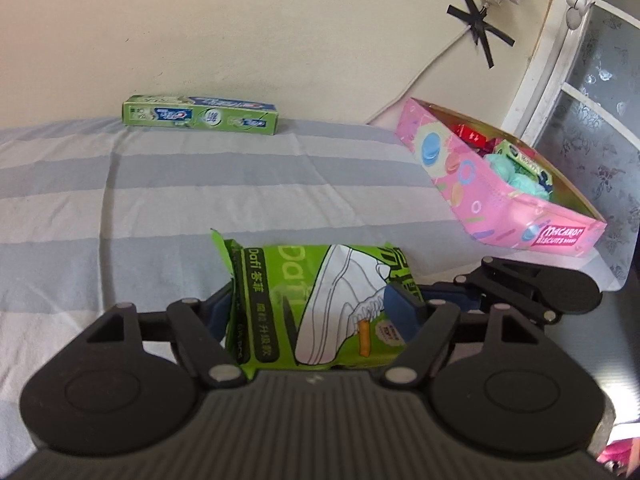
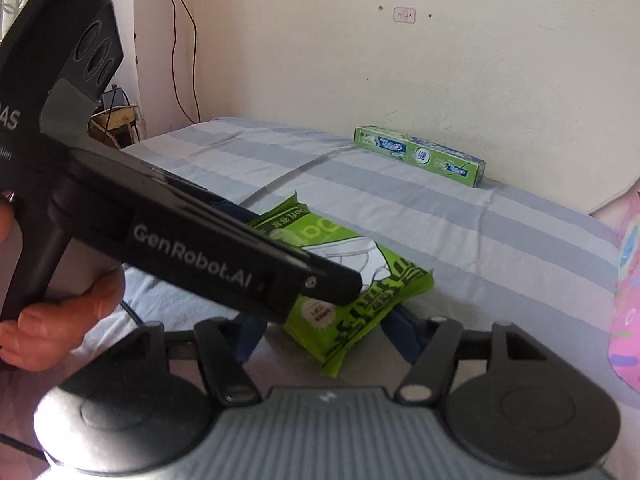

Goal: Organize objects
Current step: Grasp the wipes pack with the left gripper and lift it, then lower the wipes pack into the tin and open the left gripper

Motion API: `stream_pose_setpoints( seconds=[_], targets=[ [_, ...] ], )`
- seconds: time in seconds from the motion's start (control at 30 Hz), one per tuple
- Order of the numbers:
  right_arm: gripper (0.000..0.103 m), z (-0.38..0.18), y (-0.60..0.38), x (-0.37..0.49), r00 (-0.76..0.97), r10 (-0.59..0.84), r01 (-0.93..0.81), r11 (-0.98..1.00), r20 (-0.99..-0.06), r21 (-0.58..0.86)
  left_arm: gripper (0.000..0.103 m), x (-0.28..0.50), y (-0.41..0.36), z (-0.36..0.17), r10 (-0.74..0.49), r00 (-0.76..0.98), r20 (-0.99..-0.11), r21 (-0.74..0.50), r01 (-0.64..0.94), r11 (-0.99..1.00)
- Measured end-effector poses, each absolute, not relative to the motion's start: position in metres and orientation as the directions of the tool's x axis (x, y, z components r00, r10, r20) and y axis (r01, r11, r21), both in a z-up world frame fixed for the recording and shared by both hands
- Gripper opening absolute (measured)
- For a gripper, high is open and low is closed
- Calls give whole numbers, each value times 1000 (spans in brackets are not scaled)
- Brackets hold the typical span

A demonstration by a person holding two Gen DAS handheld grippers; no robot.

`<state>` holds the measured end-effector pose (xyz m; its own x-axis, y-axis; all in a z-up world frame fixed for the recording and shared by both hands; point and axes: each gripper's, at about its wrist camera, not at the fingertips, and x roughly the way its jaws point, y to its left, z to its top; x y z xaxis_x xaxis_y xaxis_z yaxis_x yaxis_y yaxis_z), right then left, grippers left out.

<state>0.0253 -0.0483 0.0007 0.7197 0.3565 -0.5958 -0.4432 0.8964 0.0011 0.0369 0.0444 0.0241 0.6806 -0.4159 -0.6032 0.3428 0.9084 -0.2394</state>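
My left gripper (image 1: 316,312) is shut on a green wipes packet (image 1: 320,300) printed with a white sneaker and holds it just above the striped bed. In the right wrist view the same packet (image 2: 352,300) hangs from the left gripper's body (image 2: 192,240), a little ahead of my right gripper (image 2: 324,336), which is open and empty. A green toothpaste box (image 1: 200,116) lies at the far edge by the wall; it also shows in the right wrist view (image 2: 420,156). A pink biscuit box (image 1: 496,196) at the right holds several items.
The striped grey and white bedsheet (image 1: 200,200) covers the surface. A cream wall stands behind. A window frame (image 1: 560,72) and a power strip with a cable are at the upper right. The pink box edge (image 2: 626,300) shows at the far right.
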Motion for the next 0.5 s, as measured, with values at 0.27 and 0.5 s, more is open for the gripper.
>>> stream_pose_setpoints(
  seconds=[0.27,0.5],
  targets=[
    [64,52,-134,-14,870,228,-255,967,-437,-2,78,37,-63,79,-541,676,-500,-182,528,829],
    [64,73,-246,-33,916,43,-54,998,-398,-18,79,51,-202,95,-628,608,-486,-104,673,733]
  ],
)
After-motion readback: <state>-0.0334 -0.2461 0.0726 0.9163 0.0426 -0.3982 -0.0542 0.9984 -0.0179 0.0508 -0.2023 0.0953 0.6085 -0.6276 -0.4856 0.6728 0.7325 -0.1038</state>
